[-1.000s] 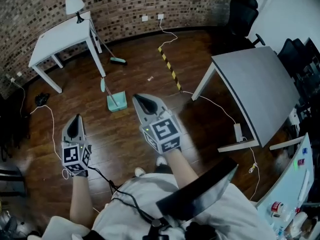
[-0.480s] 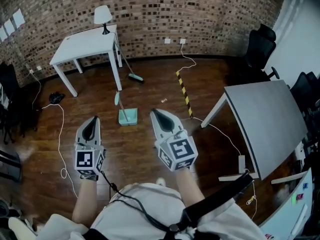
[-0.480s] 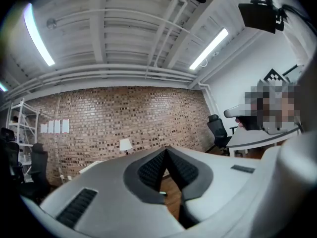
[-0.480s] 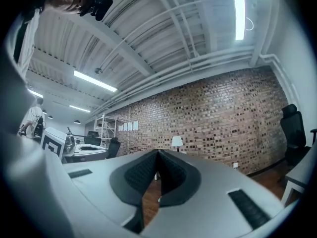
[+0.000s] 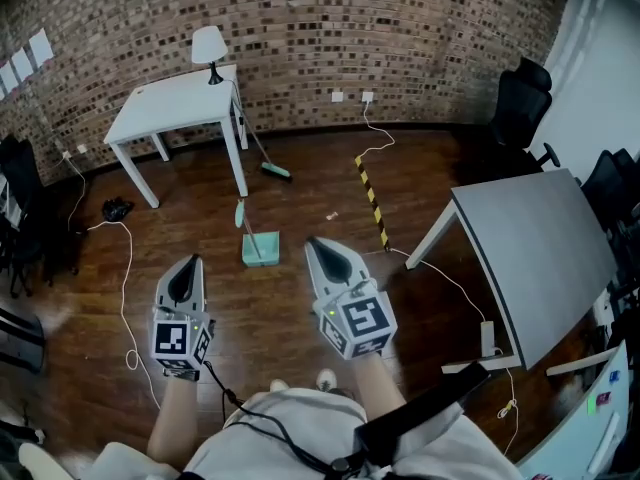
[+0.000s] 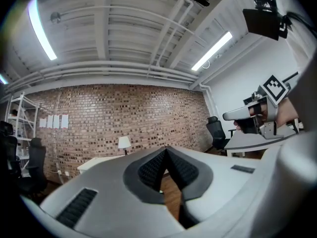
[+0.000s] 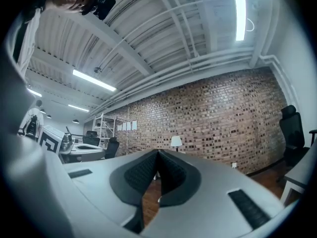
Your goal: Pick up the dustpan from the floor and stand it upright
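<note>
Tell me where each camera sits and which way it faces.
Head view: on the head, steeply down at floor and dustpan; shows forearms, left tongs, right tongs.
Left gripper view: on left tongs, level toward brick wall; own shut jaws.
Right gripper view: on right tongs, same wall; own shut jaws.
All share the lamp.

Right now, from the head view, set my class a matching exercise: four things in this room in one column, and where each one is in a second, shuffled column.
Things
1. dustpan
2. lamp
3. broom
4. striped tape

Places
A. standing on the white table
B. stuck to the floor near the grey table
C. lying flat on the floor, handle and all
D. leaning against the white table, head on the floor

Pairs: 1-C, 2-A, 3-D, 4-B
</note>
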{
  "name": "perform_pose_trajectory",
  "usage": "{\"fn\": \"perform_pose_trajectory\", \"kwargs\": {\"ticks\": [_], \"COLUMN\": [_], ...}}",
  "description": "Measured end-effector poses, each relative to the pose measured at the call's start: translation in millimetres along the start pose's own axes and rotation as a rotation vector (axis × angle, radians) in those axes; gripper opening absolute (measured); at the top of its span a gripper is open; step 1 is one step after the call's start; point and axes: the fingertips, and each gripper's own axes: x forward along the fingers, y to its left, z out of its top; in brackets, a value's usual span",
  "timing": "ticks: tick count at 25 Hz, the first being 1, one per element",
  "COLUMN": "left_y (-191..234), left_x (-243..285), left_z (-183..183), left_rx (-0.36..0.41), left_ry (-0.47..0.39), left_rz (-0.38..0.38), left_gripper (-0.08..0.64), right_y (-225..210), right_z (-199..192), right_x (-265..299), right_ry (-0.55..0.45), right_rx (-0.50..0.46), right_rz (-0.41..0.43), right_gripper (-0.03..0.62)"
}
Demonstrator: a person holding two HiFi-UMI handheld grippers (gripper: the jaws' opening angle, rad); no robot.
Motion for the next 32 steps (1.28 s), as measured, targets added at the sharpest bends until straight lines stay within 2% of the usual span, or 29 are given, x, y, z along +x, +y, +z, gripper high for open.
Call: {"fn": "perform_pose_trajectory", "kwargs": {"ticks": [6, 8, 13, 15, 19, 26, 29, 32], "left_y": [-1.8, -10.5, -36.2, -49.2, -94.1, -190.0, -227.5, -259.5], "left_x": [-28.4, -39.7, -85.4, -110.6, -161.5, -282.0, -333.2, -368.6], "left_z": [-27.6, -33.7, -34.8, -39.1, -38.6, -28.8, -25.8, -17.2], "left_rx": [0.068, 0.071, 0.016, -0.031, -0.138, -0.145, -0.183, -0.143], "left_ry": [0.013, 0.021, -0.015, -0.016, -0.024, -0.017, -0.010, 0.005], "left_rz": [-0.121, -0.134, -0.111, -0.106, -0.135, -0.098, -0.090, -0.084], "left_gripper": [-0.003, -0.003, -0.003, -0.003, -0.003, -0.005, -0.005, -0.003], "right_y": [20.6, 25.0, 48.8, 60.9, 75.5, 105.1, 116.9, 122.8], "right_z": [-18.4, -25.3, -35.5, -35.5, -33.2, -30.4, -29.7, -29.8], "right_x": [-20.9, -35.2, -79.8, -103.1, -160.3, -305.1, -369.7, -415.6], "right_ry": [0.042, 0.059, 0.098, 0.093, 0.072, 0.048, 0.050, 0.062], "right_rx": [0.016, 0.015, 0.015, 0.016, 0.014, 0.032, 0.017, 0.037], "right_rz": [-0.067, -0.083, -0.055, -0.038, -0.008, 0.012, 0.000, 0.003], "right_gripper": [-0.017, -0.017, -0.017, -0.017, -0.017, -0.017, -0.016, -0.017]}}
